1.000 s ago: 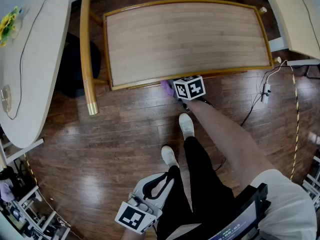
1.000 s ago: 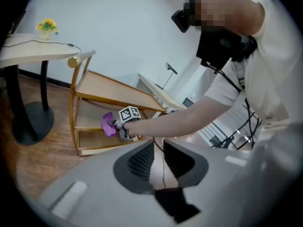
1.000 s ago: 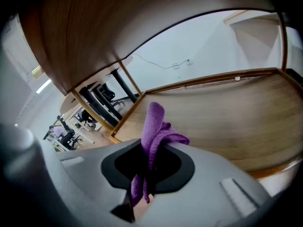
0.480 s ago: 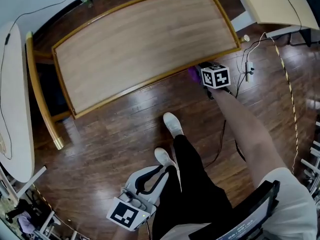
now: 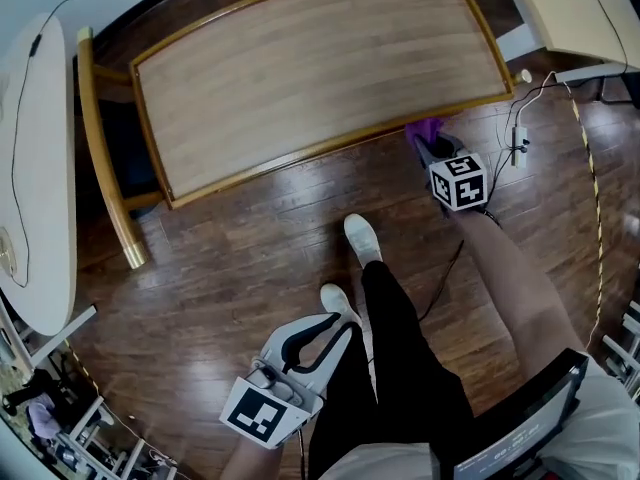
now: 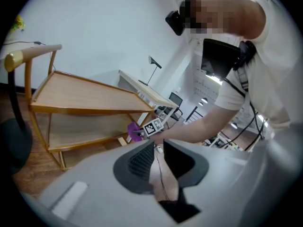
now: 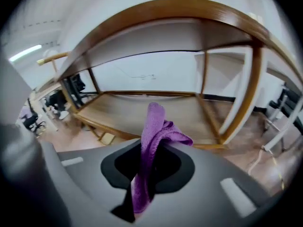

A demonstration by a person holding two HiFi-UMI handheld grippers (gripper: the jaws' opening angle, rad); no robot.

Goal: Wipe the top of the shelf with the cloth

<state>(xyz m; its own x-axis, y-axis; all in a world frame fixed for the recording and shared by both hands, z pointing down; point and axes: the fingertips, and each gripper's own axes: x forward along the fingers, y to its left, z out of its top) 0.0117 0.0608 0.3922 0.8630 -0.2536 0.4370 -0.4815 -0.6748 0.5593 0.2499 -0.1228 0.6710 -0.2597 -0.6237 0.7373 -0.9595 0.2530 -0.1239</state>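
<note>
The wooden shelf top [image 5: 320, 68] fills the upper middle of the head view. My right gripper [image 5: 432, 146] is just off the shelf's front right edge, over the floor, shut on the purple cloth [image 5: 424, 129]. In the right gripper view the cloth [image 7: 154, 126] sticks up from between the jaws of that gripper [image 7: 154, 148], which sits below the shelf top [image 7: 165, 27] and faces the lower board [image 7: 142, 107]. My left gripper [image 5: 336, 321] hangs low by my leg, far from the shelf. Its jaws [image 6: 159, 148] stand a thin slit apart, holding nothing.
A white table [image 5: 35, 168] and a wooden rail with a brass end [image 5: 105, 168] stand left of the shelf. A power strip with cables [image 5: 518, 143] lies on the floor right of the cloth. My white shoes [image 5: 362, 240] are on the dark wood floor. A pale desk [image 5: 580, 8] is at top right.
The right gripper with the cloth moved right along the shelf's front edge and has drawn back a little from it. The left gripper stayed by my leg.
</note>
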